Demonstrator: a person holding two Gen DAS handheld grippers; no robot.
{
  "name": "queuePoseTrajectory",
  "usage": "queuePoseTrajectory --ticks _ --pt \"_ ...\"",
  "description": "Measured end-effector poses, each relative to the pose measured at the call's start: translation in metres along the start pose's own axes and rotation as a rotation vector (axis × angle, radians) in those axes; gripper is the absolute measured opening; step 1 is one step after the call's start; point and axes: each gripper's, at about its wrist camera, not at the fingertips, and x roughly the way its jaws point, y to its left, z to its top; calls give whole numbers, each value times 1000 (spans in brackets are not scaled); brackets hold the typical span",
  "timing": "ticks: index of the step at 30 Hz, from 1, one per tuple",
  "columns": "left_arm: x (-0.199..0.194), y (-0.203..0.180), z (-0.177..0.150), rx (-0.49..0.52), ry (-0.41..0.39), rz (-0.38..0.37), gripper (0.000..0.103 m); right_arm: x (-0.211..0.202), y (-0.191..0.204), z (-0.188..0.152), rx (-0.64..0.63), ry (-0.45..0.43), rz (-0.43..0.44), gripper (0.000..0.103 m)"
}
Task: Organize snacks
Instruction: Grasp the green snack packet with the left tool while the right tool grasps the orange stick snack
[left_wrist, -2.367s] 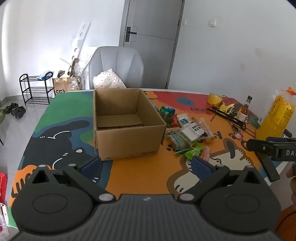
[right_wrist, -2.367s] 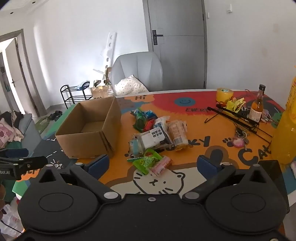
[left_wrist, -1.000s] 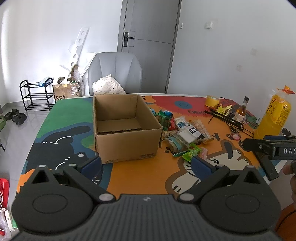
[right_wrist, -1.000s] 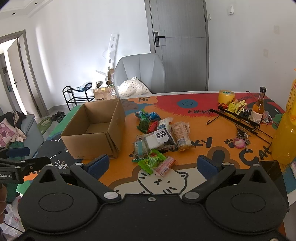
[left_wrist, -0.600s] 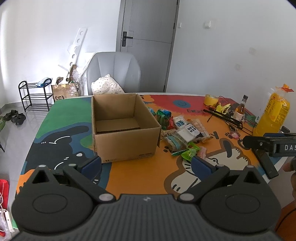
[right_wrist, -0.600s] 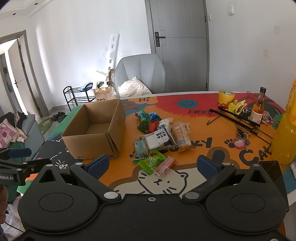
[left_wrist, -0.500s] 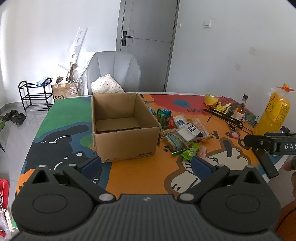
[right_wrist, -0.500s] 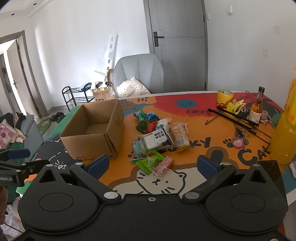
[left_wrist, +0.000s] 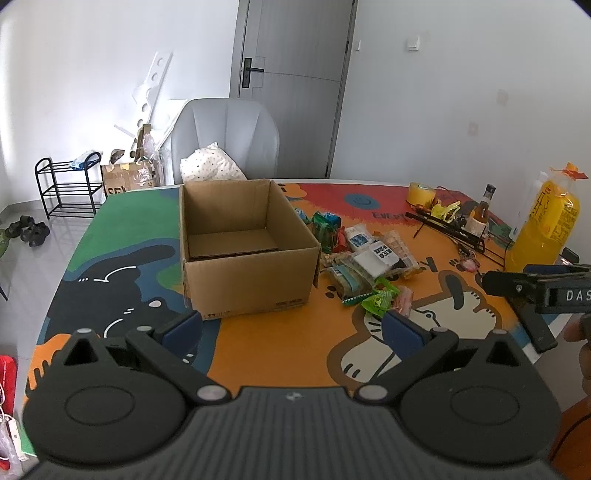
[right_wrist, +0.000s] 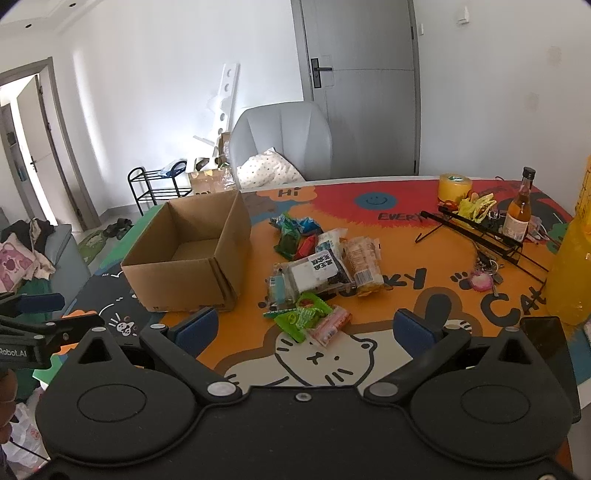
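An open, empty cardboard box (left_wrist: 243, 254) (right_wrist: 192, 254) stands on the colourful table mat. To its right lies a pile of snack packets (left_wrist: 365, 258) (right_wrist: 317, 273), with a green packet (left_wrist: 378, 301) (right_wrist: 301, 317) and a pink one (right_wrist: 332, 325) nearest me. My left gripper (left_wrist: 291, 326) is open and empty, held above the table's near edge in front of the box. My right gripper (right_wrist: 303, 326) is open and empty, just in front of the green and pink packets. Each gripper shows at the edge of the other's view.
A large yellow juice bottle (left_wrist: 543, 225), a small brown bottle (right_wrist: 519, 214), a yellow tape roll (right_wrist: 454, 188), a black wire rack (right_wrist: 480, 236) and keys (right_wrist: 484, 273) sit at the right. A black phone (right_wrist: 543, 332) lies near the edge. A grey chair (left_wrist: 225, 140) stands behind.
Both grippers have drifted slightly back and up from the table; the view widened a little. Nothing was grasped and no object moved.
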Motion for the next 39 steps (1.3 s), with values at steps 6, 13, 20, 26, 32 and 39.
queuePoseTrajectory --ticks 6,13,20,26,32,39 --pt "5 1 2 -4 -8 -1 103 9 4 -3 -20 -1 10 103" --pt "22 -6 5 8 -30 -1 103 30 -4 -8 -7 13 5 103" --pt "52 -17 4 3 -28 -54 102 48 -20 -17 25 -7 19 103" --pt "76 -26 4 2 -34 -84 100 68 -36 -25 66 -3 40 88" --pt "107 -31 0 -18 10 -142 95 94 -45 -37 125 59 113 57" --pt "137 -37 -5 -26 58 -198 73 121 -47 -43 176 88 127 41"
